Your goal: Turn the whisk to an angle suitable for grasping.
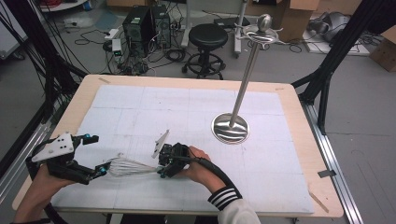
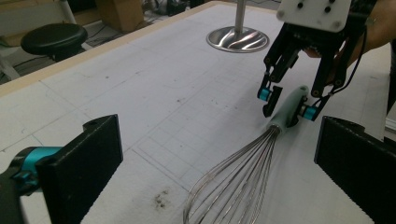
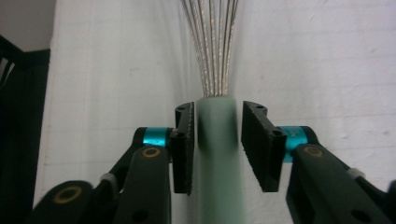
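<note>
A wire whisk (image 1: pixel 125 166) with a pale green handle (image 2: pixel 286 111) lies flat on the white mat near the front edge. Its wire head (image 2: pixel 224 186) points left. My right gripper (image 1: pixel 161 169) is lowered over the handle (image 3: pixel 218 186), one jaw on each side, with a thin gap left at both pads. It is open. My left gripper (image 1: pixel 95 155) is wide open at the tip of the wire head. In the left gripper view its jaws stand far apart on either side of the wires, touching nothing.
A steel stand with a round base (image 1: pixel 230 128) and a hooked top (image 1: pixel 262 32) rises right of centre on the mat (image 1: pixel 187 107). The wooden table edge (image 1: pixel 306 154) frames the mat. A black stool (image 1: pixel 208 36) and computers stand on the floor behind.
</note>
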The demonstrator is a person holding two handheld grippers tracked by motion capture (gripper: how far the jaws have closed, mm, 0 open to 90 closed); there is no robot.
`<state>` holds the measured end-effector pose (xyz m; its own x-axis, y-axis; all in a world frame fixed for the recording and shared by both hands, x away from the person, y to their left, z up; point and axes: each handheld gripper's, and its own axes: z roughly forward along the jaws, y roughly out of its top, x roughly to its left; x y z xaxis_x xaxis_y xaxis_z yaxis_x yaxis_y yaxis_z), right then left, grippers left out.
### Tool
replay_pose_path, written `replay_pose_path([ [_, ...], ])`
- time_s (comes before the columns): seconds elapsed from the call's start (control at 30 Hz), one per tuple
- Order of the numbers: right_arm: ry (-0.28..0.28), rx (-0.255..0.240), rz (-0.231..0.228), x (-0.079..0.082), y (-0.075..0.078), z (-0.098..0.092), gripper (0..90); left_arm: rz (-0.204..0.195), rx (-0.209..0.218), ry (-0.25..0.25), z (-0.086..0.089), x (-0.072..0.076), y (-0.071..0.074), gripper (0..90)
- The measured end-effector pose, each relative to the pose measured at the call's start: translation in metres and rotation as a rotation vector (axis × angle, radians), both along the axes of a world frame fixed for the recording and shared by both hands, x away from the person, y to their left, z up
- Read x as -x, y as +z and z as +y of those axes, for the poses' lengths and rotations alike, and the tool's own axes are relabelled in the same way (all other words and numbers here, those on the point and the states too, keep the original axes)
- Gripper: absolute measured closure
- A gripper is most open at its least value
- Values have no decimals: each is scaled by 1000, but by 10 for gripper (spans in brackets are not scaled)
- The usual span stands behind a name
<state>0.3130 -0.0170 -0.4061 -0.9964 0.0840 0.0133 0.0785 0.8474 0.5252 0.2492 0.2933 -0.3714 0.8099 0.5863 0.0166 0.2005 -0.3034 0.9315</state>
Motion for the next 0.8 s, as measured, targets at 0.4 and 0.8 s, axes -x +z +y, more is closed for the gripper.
replay_pose_path([
  [0.4,-40,-195,-35,7,36,-44,300,-2,-8,-7,-4,0,0,17],
  [0.8,-113,-361,-107,18,53,-95,7,-3,-33,-27,-15,0,1,17],
])
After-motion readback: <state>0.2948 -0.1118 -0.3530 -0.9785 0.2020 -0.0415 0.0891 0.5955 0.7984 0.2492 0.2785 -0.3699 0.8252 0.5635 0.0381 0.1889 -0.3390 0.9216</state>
